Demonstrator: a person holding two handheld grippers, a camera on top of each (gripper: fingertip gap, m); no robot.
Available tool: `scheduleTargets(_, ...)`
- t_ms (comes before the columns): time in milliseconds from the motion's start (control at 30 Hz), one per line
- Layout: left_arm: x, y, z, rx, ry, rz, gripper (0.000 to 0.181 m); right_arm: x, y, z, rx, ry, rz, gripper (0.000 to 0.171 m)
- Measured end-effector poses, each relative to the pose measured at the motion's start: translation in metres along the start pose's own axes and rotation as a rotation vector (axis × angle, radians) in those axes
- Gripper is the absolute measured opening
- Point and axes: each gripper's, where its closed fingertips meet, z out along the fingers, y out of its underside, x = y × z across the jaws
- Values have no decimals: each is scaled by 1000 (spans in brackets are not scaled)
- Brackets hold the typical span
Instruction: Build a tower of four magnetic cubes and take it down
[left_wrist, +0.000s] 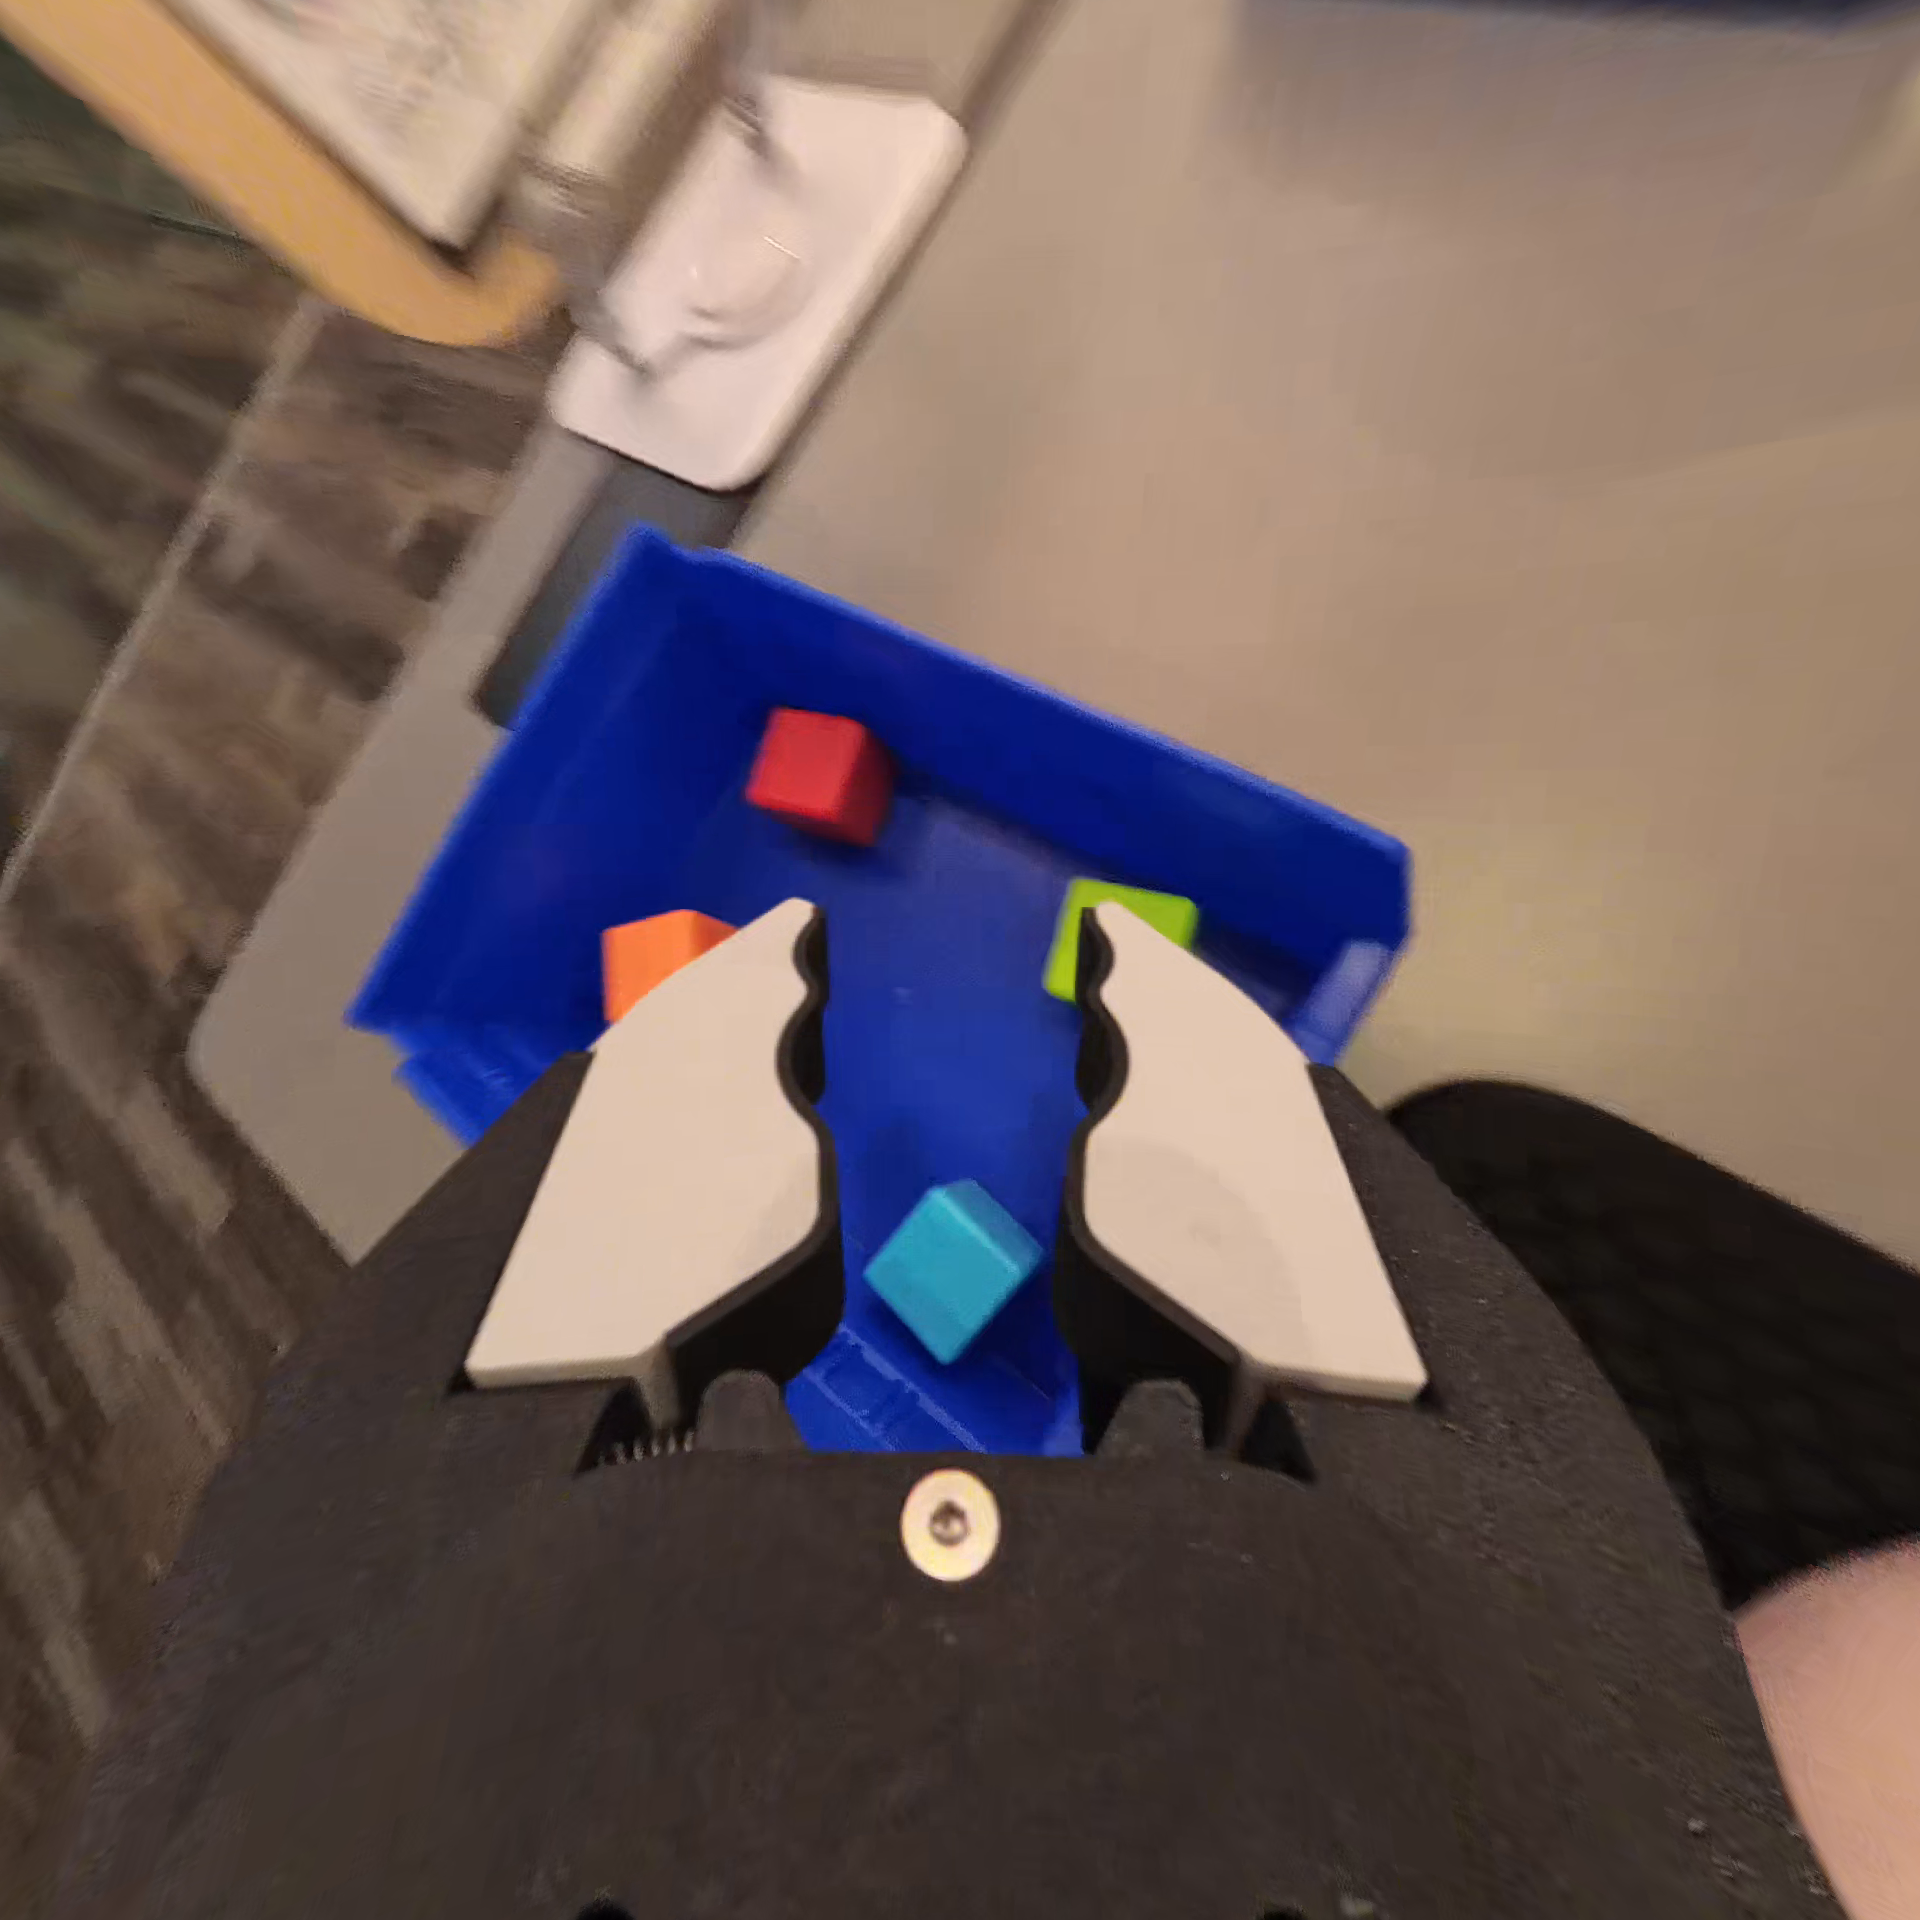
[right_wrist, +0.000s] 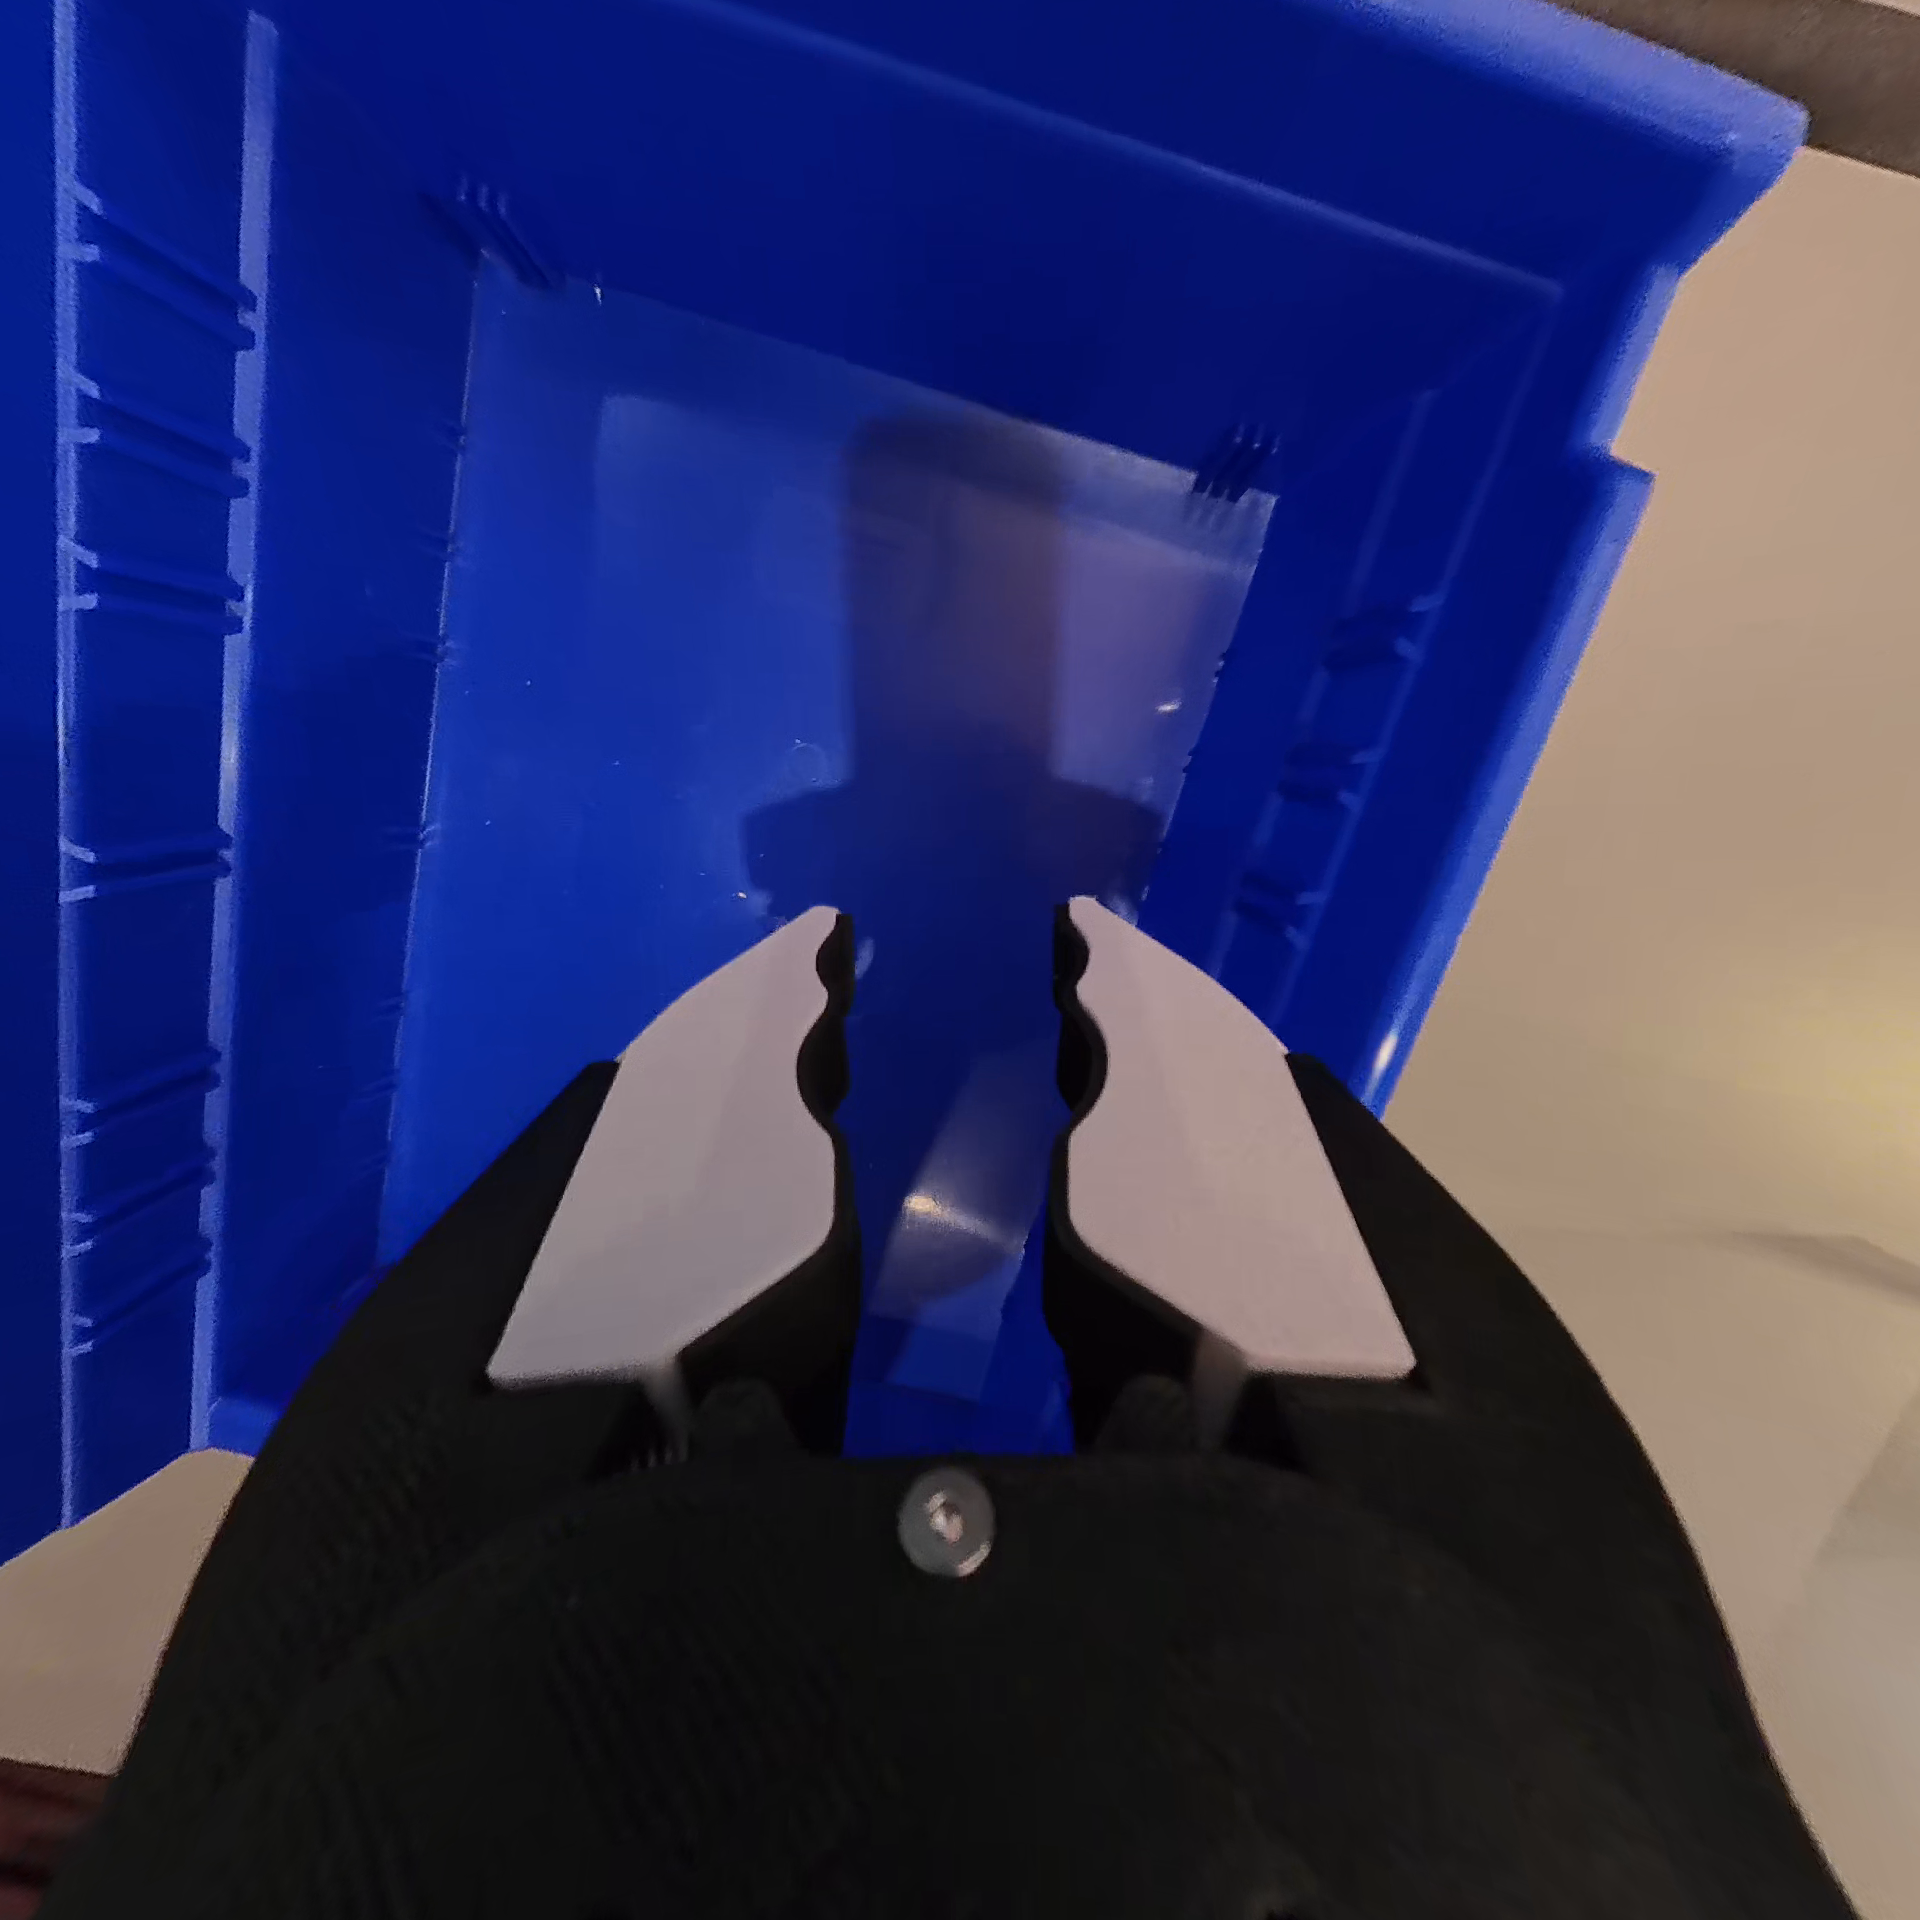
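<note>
- Blue plastic forms the bin, which is seen from above in the left wrist view on a pale table, close to the table's left edge.
- Four cubes are lying loose on the bin floor, none stacked and none touching another.
- The red cube is placed near the far wall; open floor is left on its near side.
- The orange cube is set by the left wall and is partly hidden behind a finger.
- The green cube is set by the right wall, also partly covered by a finger.
- The teal cube is located nearest the camera, turned corner-on, with bare floor around it.
- The left gripper is held above the bin with its jaws apart and nothing between them; the centre of the floor is framed by the gap.
- The right gripper is likewise spread and empty, and is held over a blue bin whose glossy floor is seen with no cubes on it. Whether this is the same bin cannot be told.
- A white flat object is seen beyond the bin, blurred.
- A dark sleeve is visible at the right edge of the left wrist view.
</note>
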Motion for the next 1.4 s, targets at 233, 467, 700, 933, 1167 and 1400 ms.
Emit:
scheduleTargets(233,37,14,52,-216,208,60,48,1,1,1,-6,-6,1,39)
scheduleTargets(467,49,55,92,-448,316,22,49,3,4,3,-17,-16,10,40)
scheduleTargets(700,59,79,106,-602,352,33,52,4,6,6,-35,-21,9,41)
scheduleTargets(933,57,85,106,-642,335,113,48,3,10,10,-61,-26,3,42)
scheduleTargets(1167,4,53,50,-486,3,99,48,4,13,14,-83,-23,1,42)
scheduleTargets(1400,18,-86,11,12,-229,229,46,2,13,12,-84,-19,-7,41)
